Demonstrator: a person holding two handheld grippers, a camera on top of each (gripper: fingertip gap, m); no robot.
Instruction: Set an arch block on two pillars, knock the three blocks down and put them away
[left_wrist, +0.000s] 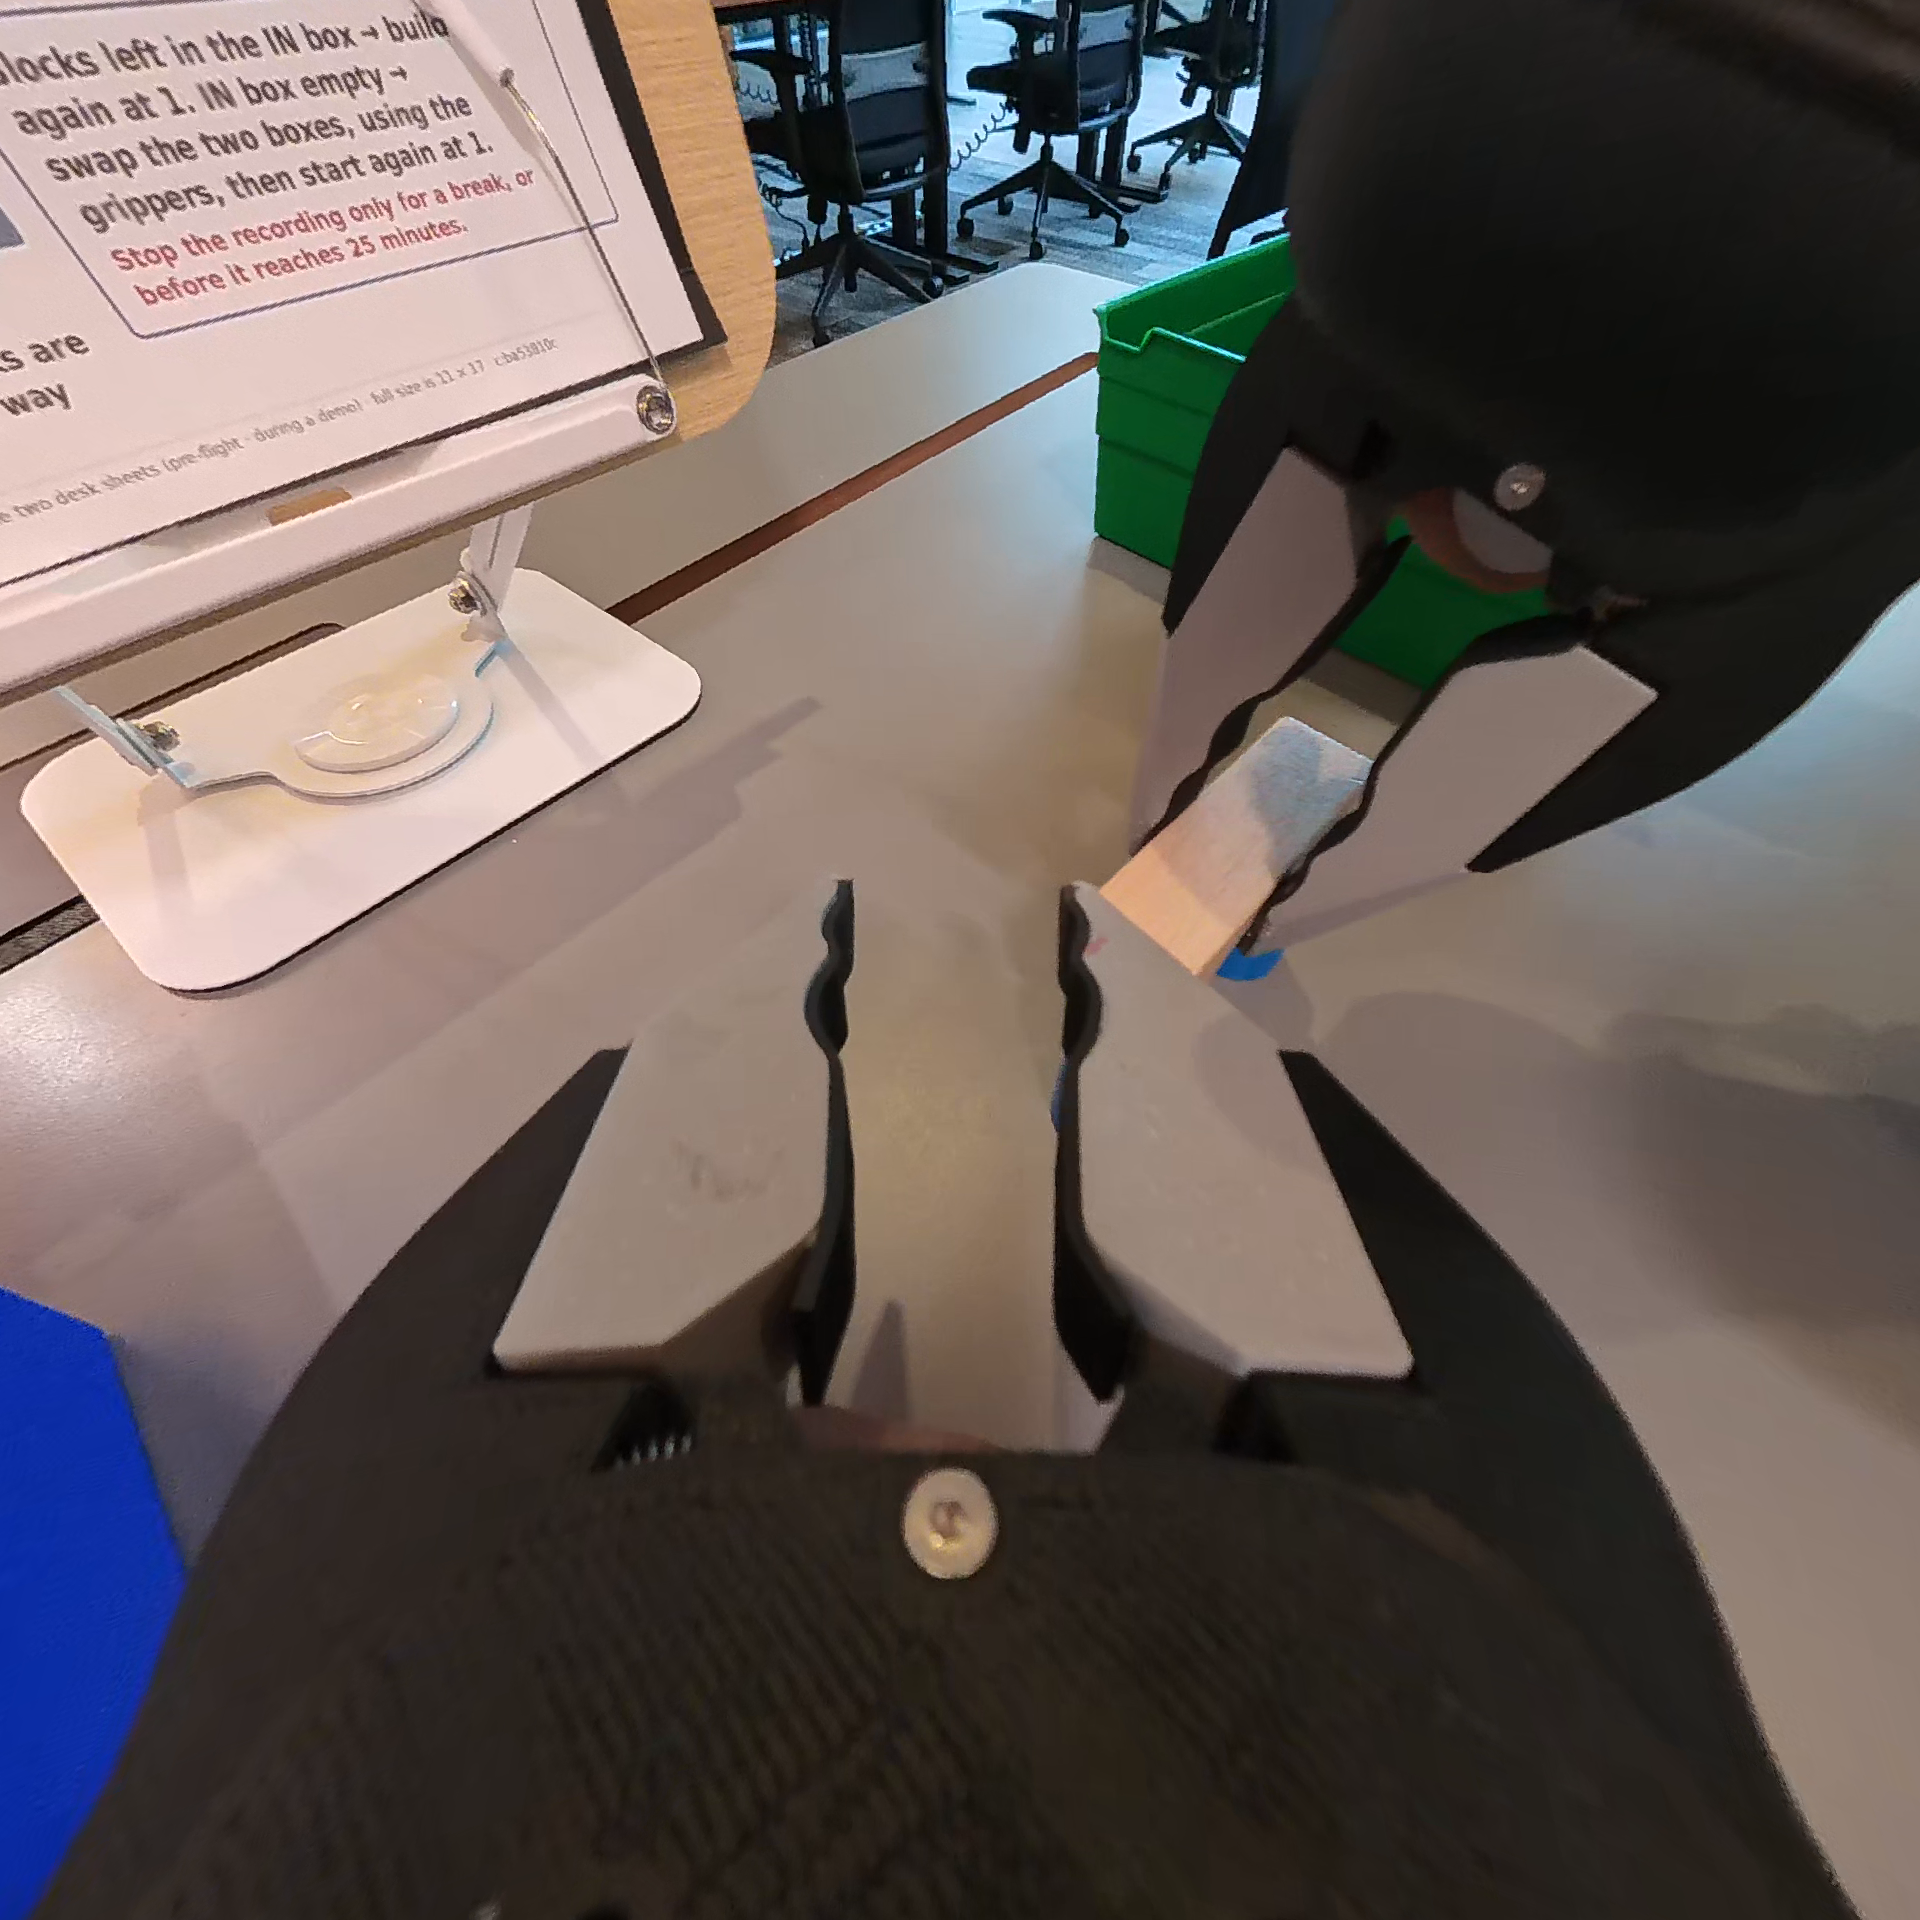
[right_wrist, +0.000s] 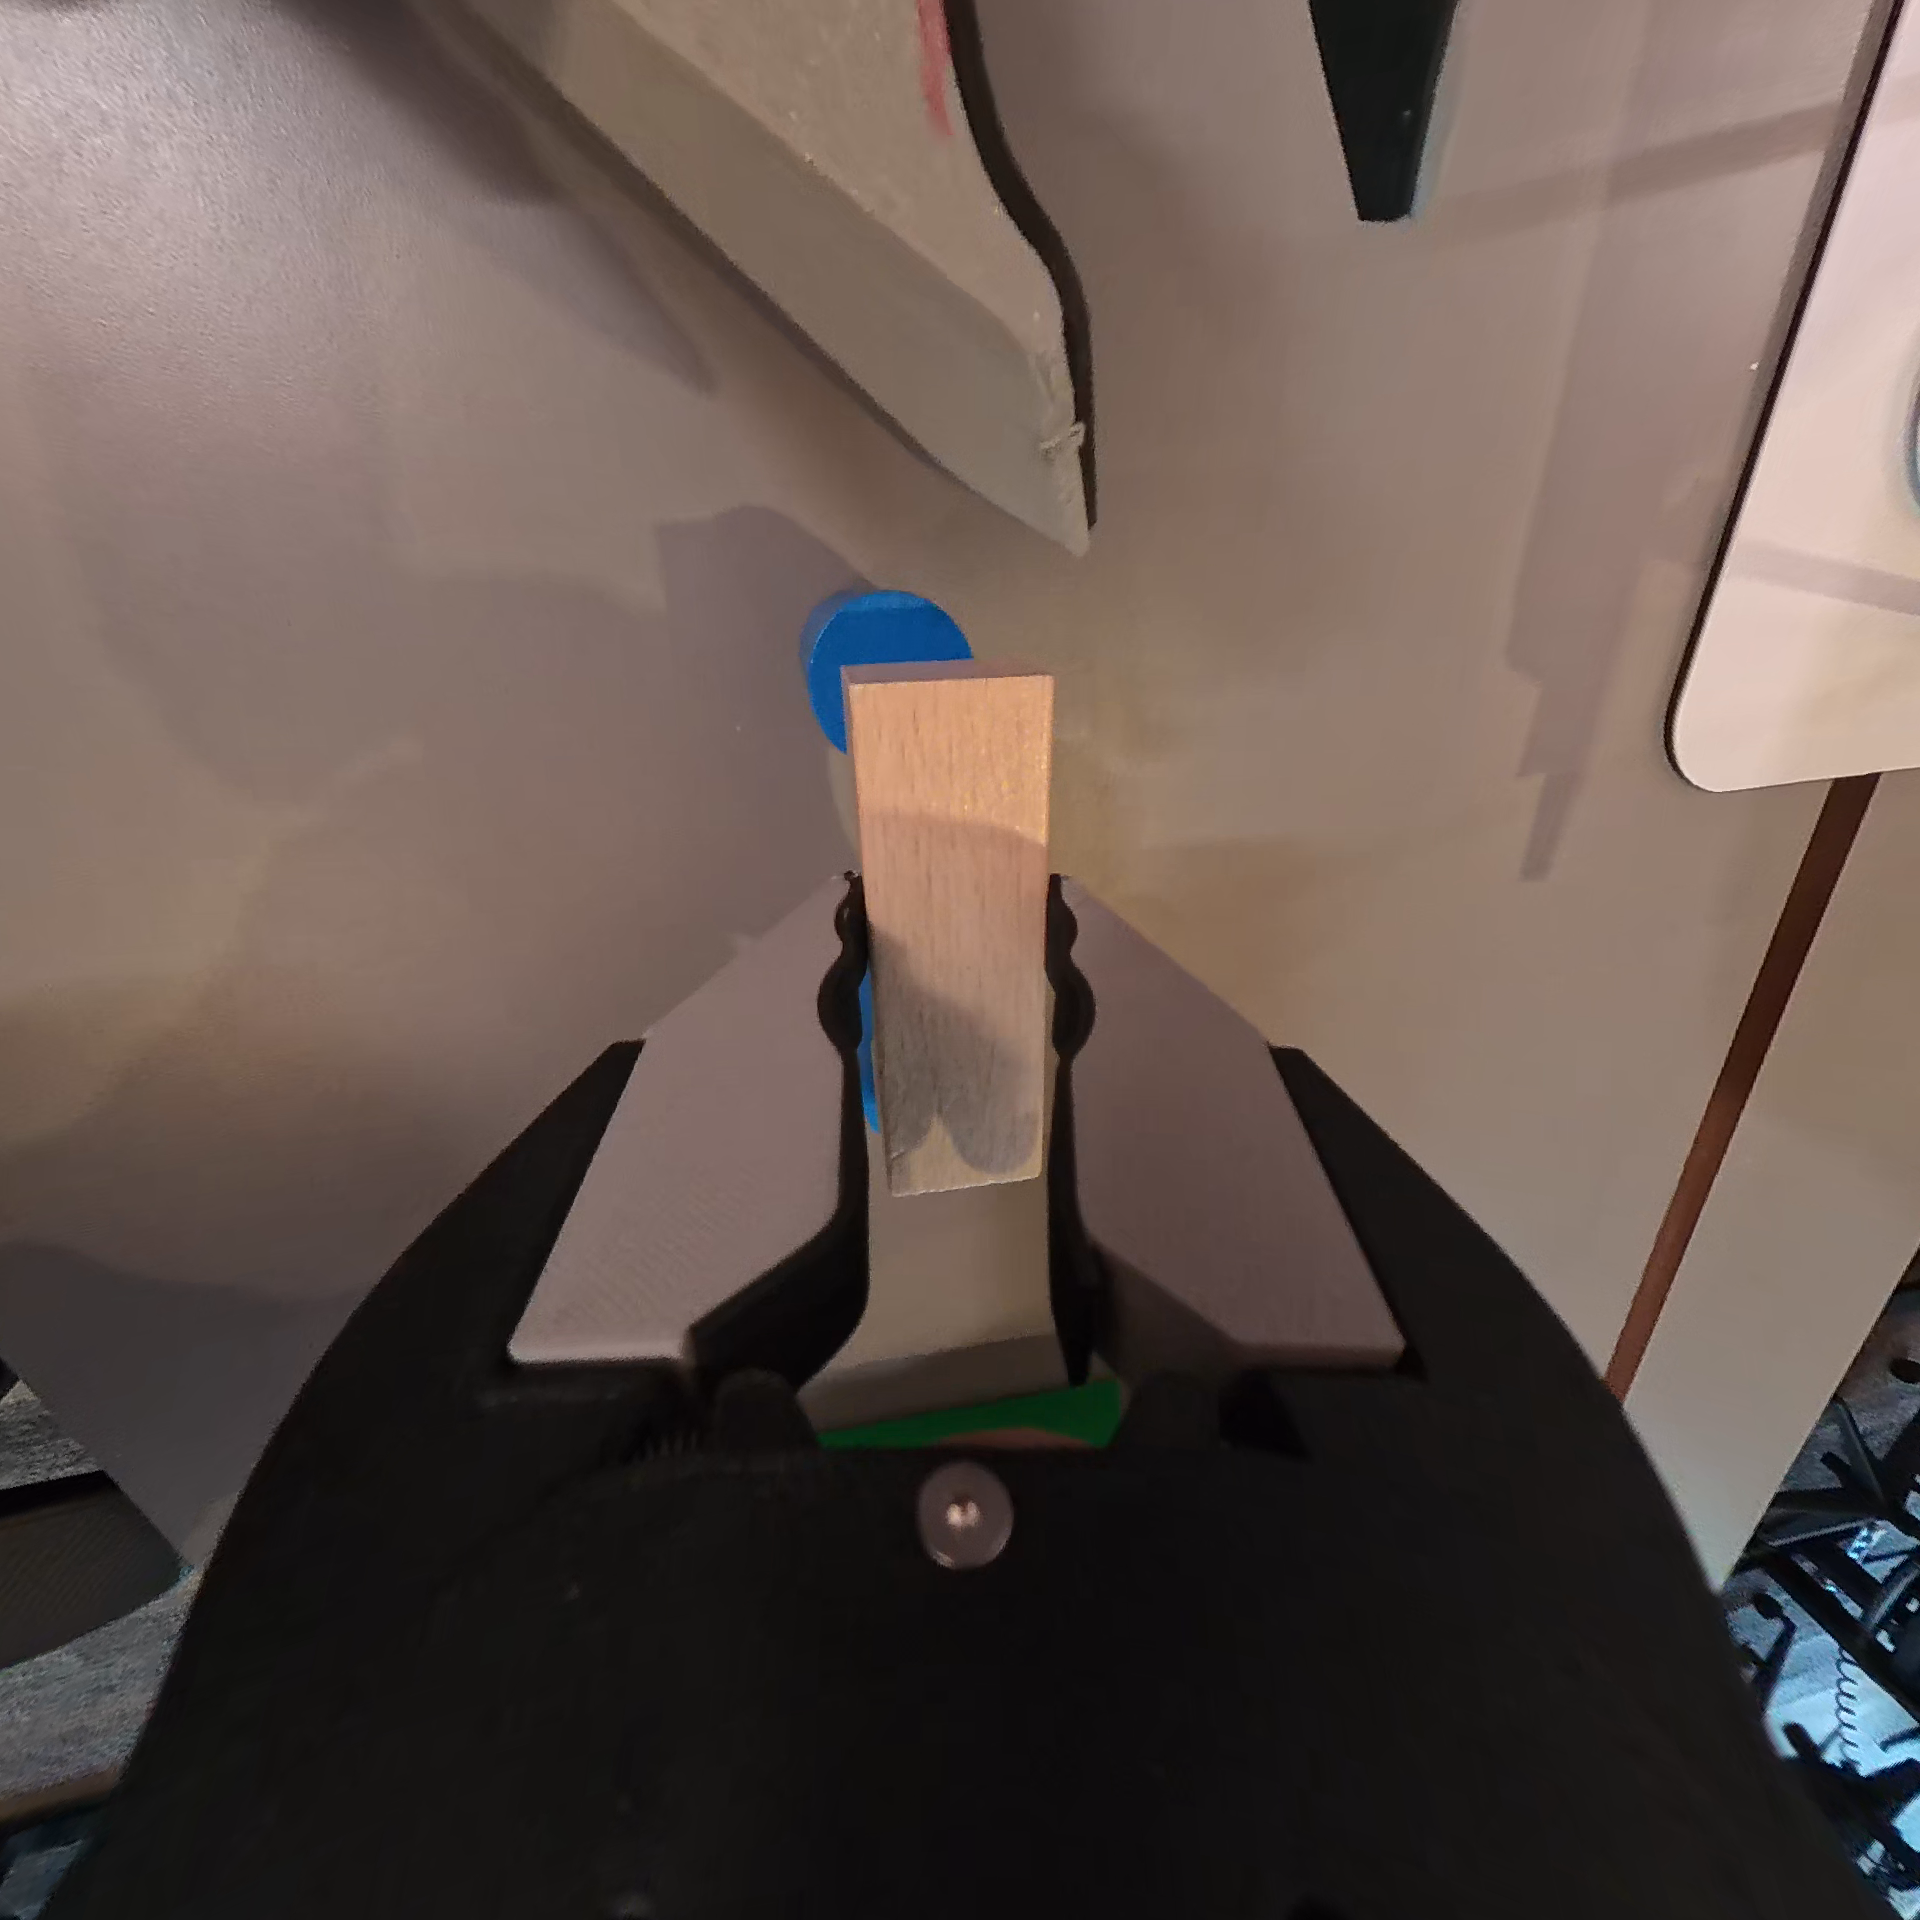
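Right wrist view alone shows blue block (right_wrist: 878, 649).

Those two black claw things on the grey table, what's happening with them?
A person is working two tools. The right hand-held gripper is shut on a plain wooden block, holding it low over the grey table, with a blue block just beneath. The left hand-held gripper is open and empty beside it. A green bin waits behind.
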